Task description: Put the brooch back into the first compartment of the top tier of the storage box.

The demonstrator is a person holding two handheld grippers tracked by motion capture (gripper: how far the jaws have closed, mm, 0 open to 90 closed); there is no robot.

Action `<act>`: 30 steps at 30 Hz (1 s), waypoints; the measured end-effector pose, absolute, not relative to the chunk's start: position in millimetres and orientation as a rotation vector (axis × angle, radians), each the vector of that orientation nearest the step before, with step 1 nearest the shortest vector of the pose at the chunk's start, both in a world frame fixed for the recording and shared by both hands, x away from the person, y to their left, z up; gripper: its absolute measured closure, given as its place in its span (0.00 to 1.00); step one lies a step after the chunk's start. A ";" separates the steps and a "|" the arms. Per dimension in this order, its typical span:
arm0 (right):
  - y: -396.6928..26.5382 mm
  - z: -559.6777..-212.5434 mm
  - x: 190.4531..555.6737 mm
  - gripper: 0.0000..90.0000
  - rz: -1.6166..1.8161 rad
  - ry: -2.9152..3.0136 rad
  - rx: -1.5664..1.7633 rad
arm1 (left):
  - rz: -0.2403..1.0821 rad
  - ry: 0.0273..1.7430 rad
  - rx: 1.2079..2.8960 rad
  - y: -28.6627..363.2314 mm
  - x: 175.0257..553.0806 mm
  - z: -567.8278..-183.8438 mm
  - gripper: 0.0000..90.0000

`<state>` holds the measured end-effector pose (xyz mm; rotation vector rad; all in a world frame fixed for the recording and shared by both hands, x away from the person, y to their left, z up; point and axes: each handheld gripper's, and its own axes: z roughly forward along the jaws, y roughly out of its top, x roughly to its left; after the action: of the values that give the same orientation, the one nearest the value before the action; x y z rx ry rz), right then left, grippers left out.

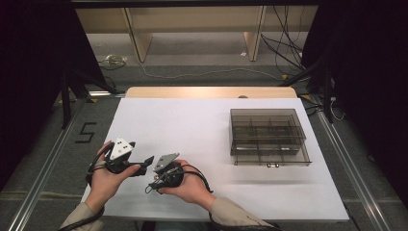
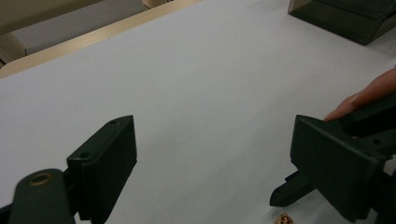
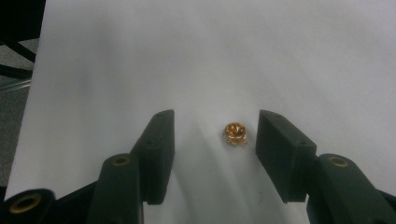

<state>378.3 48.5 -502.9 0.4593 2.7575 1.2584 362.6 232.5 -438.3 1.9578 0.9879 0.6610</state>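
- As the work in hand is the pick-up of a small trinket, the table (image 1: 192, 120) is noted first: a white sheet is laid over it, flat and bare around the hands.
- A smoked, see-through compartment box (image 1: 267, 137) is set on the table's right half, well apart from both hands. Its dividers are seen; the cells appear empty, though this cannot be confirmed through the dark plastic.
- The left gripper (image 1: 146, 160) is held at the near left. In the left gripper view its jaws are read as spread wide, with nothing between them.
- The right gripper (image 3: 215, 113) is held low over the sheet, jaws spread to either side of the trinket, neither pad touching it.
- The gold trinket (image 3: 235, 133) lies on the sheet at the near left, closer to one jaw than the other. It is judged very light, hard, rounded and apt to skid or flick away. It is best taken across its widest part, centred on the pads and squeezed gently.
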 end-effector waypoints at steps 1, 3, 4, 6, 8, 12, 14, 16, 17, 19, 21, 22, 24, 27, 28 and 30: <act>49.1 -502.6 378.3 0.55 1.258 2.758 0.468 | 0.661 0.989 1.957 232.5 362.6 -438.4 0.16; 50.2 -502.9 379.4 0.55 1.255 2.756 0.462 | 0.662 0.989 1.958 232.7 362.8 -438.5 0.16; 50.9 -502.5 379.2 0.56 1.250 2.759 0.469 | 0.662 0.989 1.957 232.9 362.9 -438.6 0.16; 52.9 -503.2 380.0 0.57 1.249 2.750 0.456 | 0.663 0.992 1.957 233.4 363.2 -438.8 0.16; 54.8 -503.0 380.1 0.59 1.243 2.748 0.461 | 0.663 0.993 1.958 234.0 363.5 -439.0 0.16; 55.3 -503.2 380.7 0.65 1.232 2.736 0.454 | 0.662 0.994 1.957 234.2 363.5 -439.1 0.16; 55.4 -503.5 380.4 0.67 1.230 2.725 0.457 | 0.663 0.994 1.958 234.0 363.6 -439.1 0.16; 55.6 -503.3 379.8 0.69 1.214 2.721 0.445 | 0.664 0.994 1.958 233.9 363.5 -438.8 0.16; 56.3 -503.5 379.2 0.70 1.219 2.715 0.446 | 0.664 0.993 1.958 233.9 363.5 -438.8 0.16; 56.4 -503.4 379.0 0.72 1.219 2.717 0.446 | 0.663 0.993 1.957 233.8 363.4 -438.7 0.16; 56.2 -503.3 379.6 0.75 1.219 2.719 0.447 | 0.664 0.994 1.958 233.7 363.6 -438.8 0.16; 56.3 -503.2 379.5 0.76 1.217 2.719 0.449 | 0.663 0.994 1.958 233.8 363.7 -438.9 0.16; 56.2 -503.3 380.1 0.77 1.216 2.719 0.445 | 0.664 0.995 1.958 233.8 363.7 -438.9 0.16; 56.5 -503.3 380.5 0.81 1.221 2.715 0.471 | 0.663 0.997 1.953 233.7 363.8 -439.0 0.16; 56.6 -503.3 380.6 0.82 1.219 2.714 0.474 | 0.664 0.995 1.957 233.9 363.8 -438.9 0.16; 56.8 -503.0 380.5 0.84 1.214 2.715 0.479 | 0.663 0.994 1.958 233.8 363.8 -438.9 0.16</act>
<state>380.5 56.8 -503.0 0.4794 2.7151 1.2142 363.8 233.8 -438.9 1.9576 0.9942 0.6635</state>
